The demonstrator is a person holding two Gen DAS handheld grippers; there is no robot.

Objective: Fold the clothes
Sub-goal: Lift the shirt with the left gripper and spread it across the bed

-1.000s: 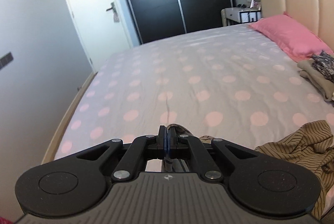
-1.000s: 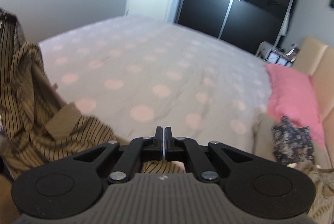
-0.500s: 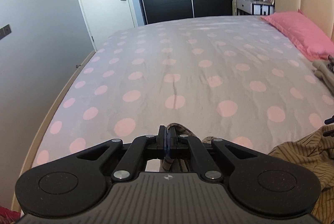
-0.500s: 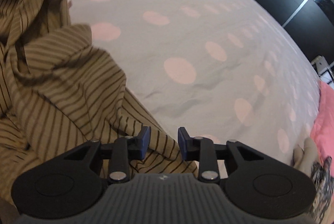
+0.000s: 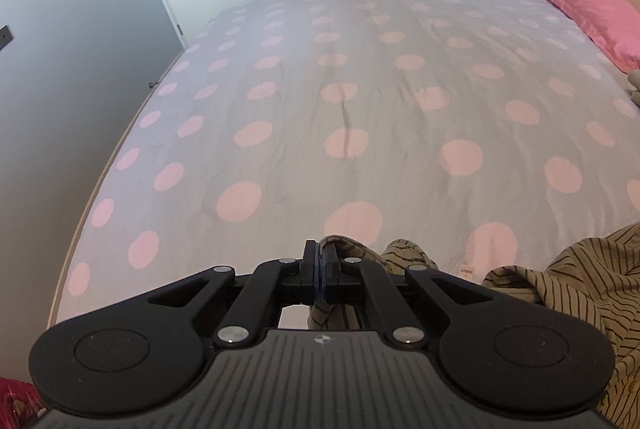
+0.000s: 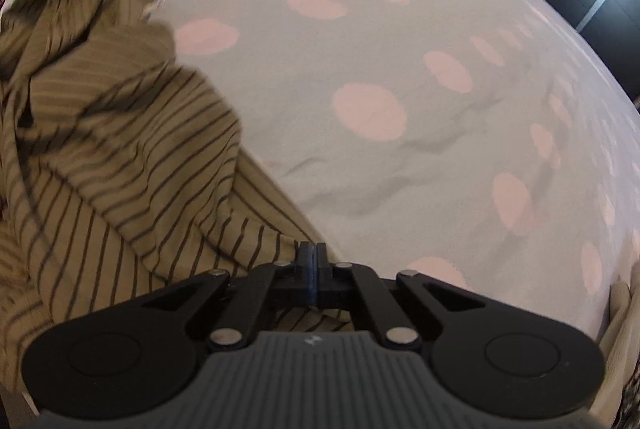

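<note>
- Your left gripper [image 5: 320, 265] is clenched on a fold of the striped shirt [image 5: 568, 293].
- Your right gripper [image 6: 311, 261] is clamped on the shirt's edge.
- The shirt lies bunched on the dotted bedsheet [image 5: 360, 101], at its near edge.
- Pink pillow [image 5: 588, 9] sits far right.

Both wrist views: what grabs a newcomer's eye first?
The grey bedspread with pink dots fills both views. A crumpled tan striped shirt lies at the near edge, pinched by the shut left gripper and the shut right gripper. A pink pillow sits far right by the headboard.
</note>
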